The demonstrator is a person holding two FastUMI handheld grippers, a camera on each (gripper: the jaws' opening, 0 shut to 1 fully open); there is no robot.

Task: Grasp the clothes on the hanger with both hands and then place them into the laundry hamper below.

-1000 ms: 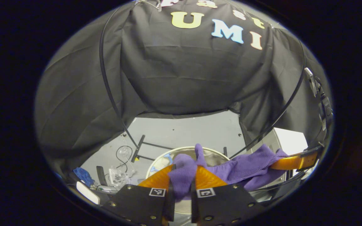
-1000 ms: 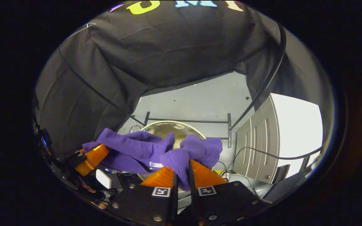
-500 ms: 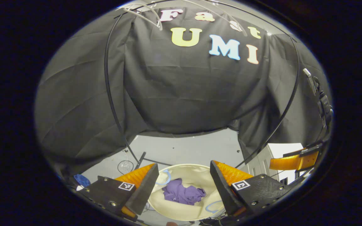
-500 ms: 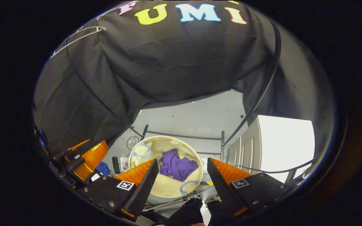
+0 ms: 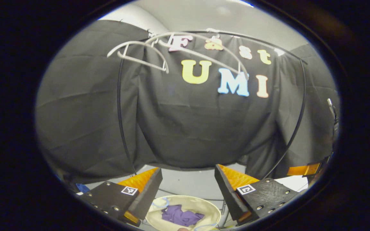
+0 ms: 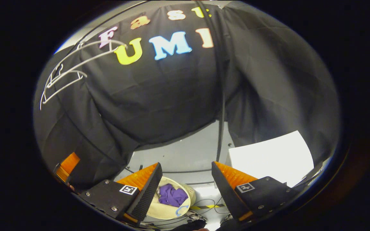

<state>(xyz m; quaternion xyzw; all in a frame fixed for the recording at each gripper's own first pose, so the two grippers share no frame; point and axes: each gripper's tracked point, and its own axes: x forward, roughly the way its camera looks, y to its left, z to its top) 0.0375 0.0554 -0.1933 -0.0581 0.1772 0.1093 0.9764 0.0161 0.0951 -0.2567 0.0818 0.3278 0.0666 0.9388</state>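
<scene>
A purple garment lies crumpled inside the round cream laundry hamper on the floor, seen far below between my fingers. In the right gripper view the same garment rests in the hamper. My left gripper is open and holds nothing, raised well above the hamper. My right gripper is open too, with nothing between its fingers. Bare white hangers hang from the rack high up, also seen at the upper left as hangers.
A black rack tube arcs in front of the black cloth wall. A white cabinet stands to the right of the hamper. Cables trail on the grey floor by it. The other gripper shows at the right edge.
Both grippers let go of the purple garment, which dropped into the hamper. Both then rose and tilted upward, so the hangers came into view and the hamper sank low.
</scene>
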